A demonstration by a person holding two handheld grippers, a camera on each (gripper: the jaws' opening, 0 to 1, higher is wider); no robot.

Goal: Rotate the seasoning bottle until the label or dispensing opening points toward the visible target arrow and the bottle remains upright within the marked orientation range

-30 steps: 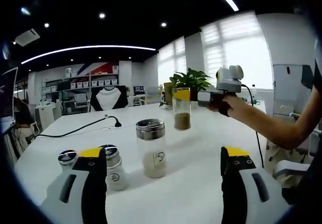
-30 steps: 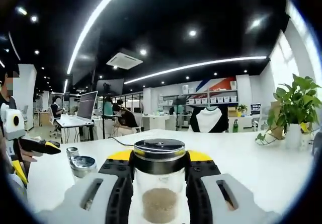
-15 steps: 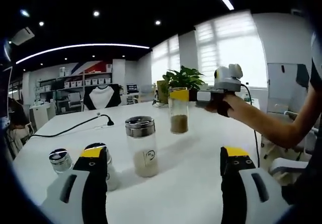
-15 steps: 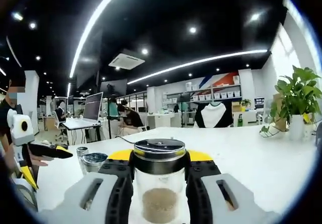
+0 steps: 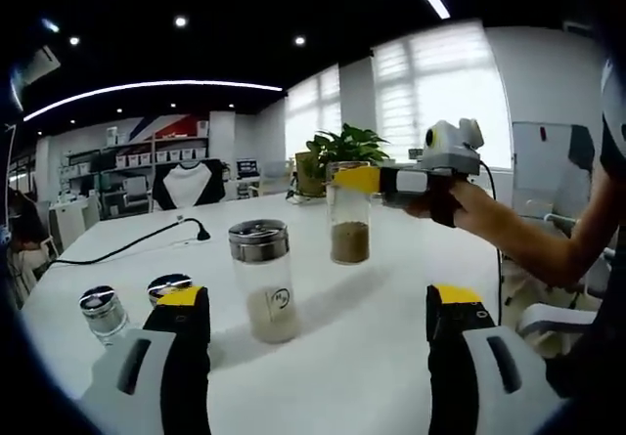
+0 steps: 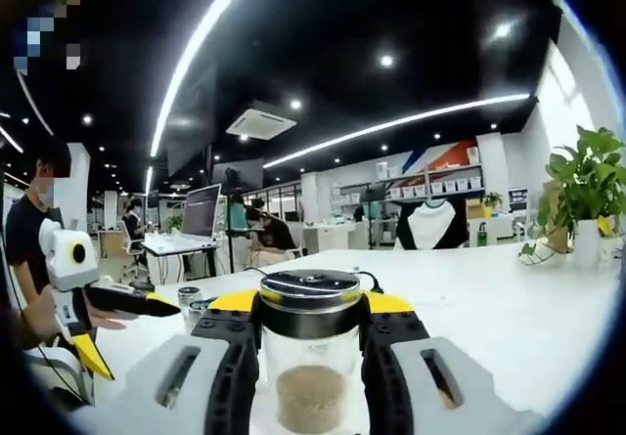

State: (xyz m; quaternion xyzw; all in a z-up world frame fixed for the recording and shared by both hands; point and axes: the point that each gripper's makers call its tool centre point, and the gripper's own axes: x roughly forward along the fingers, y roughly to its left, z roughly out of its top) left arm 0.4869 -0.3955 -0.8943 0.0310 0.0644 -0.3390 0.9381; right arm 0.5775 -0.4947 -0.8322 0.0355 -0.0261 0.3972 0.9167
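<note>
Left gripper view: left gripper [image 5: 313,337] jaws wide apart at bottom, holding nothing. Centre frame, a clear bottle [image 5: 264,281] with metal lid stands upright on the white table [image 5: 352,357], pale powder in its lower part, small round mark facing the camera. Lower left, two short jars [image 5: 104,312] with metal lids; the nearer one partly hidden behind the left jaw. Right of centre, the right gripper [image 5: 364,183], held by a hand [image 5: 452,200], clamps the seasoning bottle [image 5: 348,222] near its top; brown powder in its bottom part, bottle upright. Plant [image 5: 340,150] behind it, black cable [image 5: 127,247] at left.

Right gripper view: jaws closed on the seasoning bottle [image 6: 309,357] at bottom centre, gripping just under its metal lid; brown powder low inside. Left gripper [image 6: 117,303] at left edge, short jars [image 6: 196,300] just beside it. Plant [image 6: 587,191] at right edge, laptop [image 6: 200,222] and seated people at middle left.
</note>
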